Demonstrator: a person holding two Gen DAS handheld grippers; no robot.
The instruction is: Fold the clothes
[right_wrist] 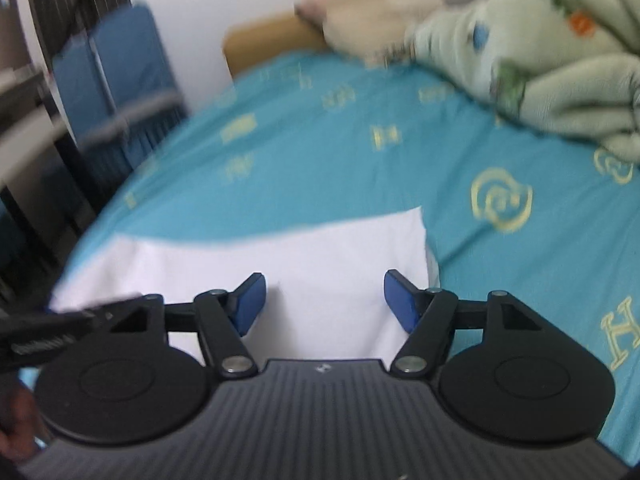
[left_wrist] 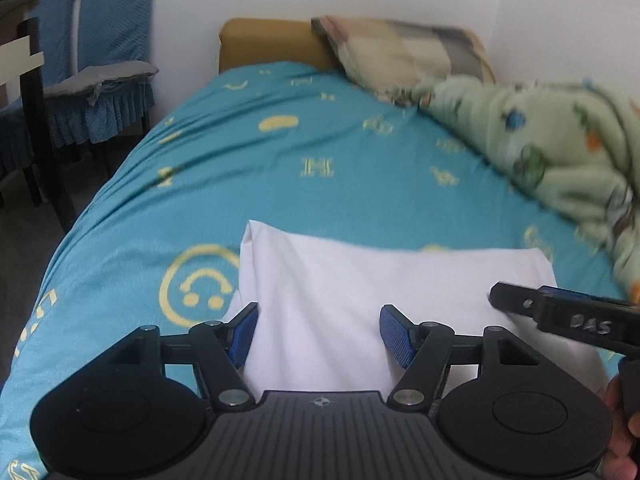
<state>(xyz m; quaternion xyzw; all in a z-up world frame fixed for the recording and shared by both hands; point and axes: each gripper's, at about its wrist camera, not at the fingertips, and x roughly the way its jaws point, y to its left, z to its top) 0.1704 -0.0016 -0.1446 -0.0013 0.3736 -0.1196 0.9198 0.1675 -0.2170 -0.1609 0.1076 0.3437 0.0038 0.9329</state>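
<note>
On teal bedsheet (left_wrist: 280, 152), seemingly folded white garment (left_wrist: 360, 300) beneath both parted, empty tongs (left_wrist: 320, 334).

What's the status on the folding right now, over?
Left gripper open, right gripper open. White cloth folded flat on bed sheet, released. Green blanket well clear.

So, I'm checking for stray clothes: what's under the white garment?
The white garment lies on the teal bedsheet. Whatever lies beneath the folded cloth is covered.
</note>
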